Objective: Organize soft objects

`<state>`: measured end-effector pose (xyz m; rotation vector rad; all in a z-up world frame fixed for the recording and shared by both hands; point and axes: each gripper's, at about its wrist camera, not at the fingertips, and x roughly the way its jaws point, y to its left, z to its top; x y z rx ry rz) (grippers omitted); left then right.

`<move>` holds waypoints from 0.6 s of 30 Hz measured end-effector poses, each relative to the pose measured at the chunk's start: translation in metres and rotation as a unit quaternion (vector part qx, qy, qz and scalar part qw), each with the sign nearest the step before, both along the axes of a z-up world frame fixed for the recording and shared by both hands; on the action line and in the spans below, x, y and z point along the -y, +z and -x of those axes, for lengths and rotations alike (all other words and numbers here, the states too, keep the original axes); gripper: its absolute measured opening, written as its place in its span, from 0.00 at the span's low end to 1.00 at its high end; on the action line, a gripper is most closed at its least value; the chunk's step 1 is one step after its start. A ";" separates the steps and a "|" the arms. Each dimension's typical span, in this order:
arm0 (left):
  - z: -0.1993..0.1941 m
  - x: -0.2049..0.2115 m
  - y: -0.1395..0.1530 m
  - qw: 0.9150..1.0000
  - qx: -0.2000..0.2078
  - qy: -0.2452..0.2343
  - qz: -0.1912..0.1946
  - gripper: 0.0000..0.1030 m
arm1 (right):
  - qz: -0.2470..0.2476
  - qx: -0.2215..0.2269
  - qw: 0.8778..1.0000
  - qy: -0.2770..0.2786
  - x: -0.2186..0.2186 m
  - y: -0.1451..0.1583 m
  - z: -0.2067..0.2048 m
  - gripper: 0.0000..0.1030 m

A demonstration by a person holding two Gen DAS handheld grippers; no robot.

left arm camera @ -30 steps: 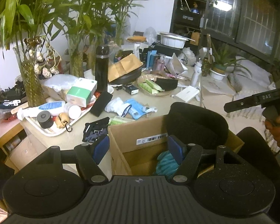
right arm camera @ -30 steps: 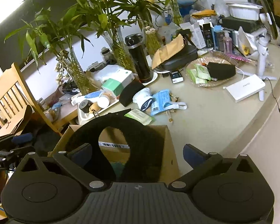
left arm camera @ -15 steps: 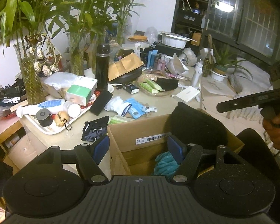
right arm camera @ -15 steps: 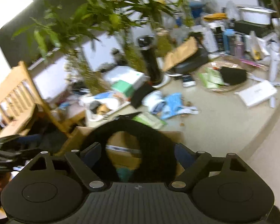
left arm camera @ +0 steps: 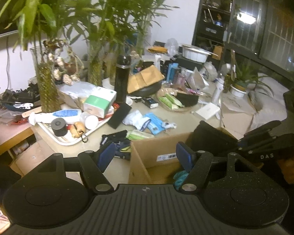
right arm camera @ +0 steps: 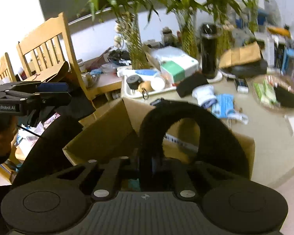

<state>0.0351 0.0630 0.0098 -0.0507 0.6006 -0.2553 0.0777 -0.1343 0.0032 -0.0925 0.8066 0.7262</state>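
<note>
A black U-shaped neck pillow stands in an open cardboard box at the table's edge. My right gripper is shut on the pillow's left arm. In the left wrist view the pillow sits at the box's right side, the box holds a teal soft item, and the right gripper shows beside it. My left gripper is open and empty, over the box's near left corner. Dark folded cloth lies left of the box.
The table holds a white tray of toiletries, a black flask, bamboo vases, blue packets, a white rolled cloth and a snack basket. A wooden chair stands left.
My right gripper has closed on the neck pillow's left arm and swung left. The left gripper has hardly moved and stays open.
</note>
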 end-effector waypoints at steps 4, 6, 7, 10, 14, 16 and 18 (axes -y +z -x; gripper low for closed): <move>0.002 -0.011 0.006 1.000 0.007 0.016 0.002 0.66 | 0.016 0.061 0.998 0.026 -0.015 0.022 0.010 0.11; 0.003 -0.019 0.008 1.000 0.009 0.025 0.004 0.66 | 0.022 0.090 0.995 0.046 -0.026 0.033 0.017 0.11; 0.003 -0.022 0.009 1.000 0.009 0.029 0.005 0.66 | 0.025 0.094 0.994 0.057 -0.031 0.036 0.018 0.11; 0.003 -0.031 0.009 0.999 0.008 0.044 0.011 0.66 | 0.039 0.089 0.990 0.099 -0.050 0.032 0.018 0.21; 0.002 -0.038 0.007 0.998 0.001 0.055 0.023 0.66 | 0.008 0.074 0.991 0.108 -0.048 0.030 0.015 0.85; 0.003 -0.038 0.007 0.998 0.000 0.054 0.023 0.66 | 0.006 0.078 0.992 0.103 -0.043 0.031 0.015 0.91; 0.003 -0.038 0.006 0.999 0.001 0.050 0.018 0.66 | 0.010 0.080 0.992 0.092 -0.035 0.032 0.013 0.95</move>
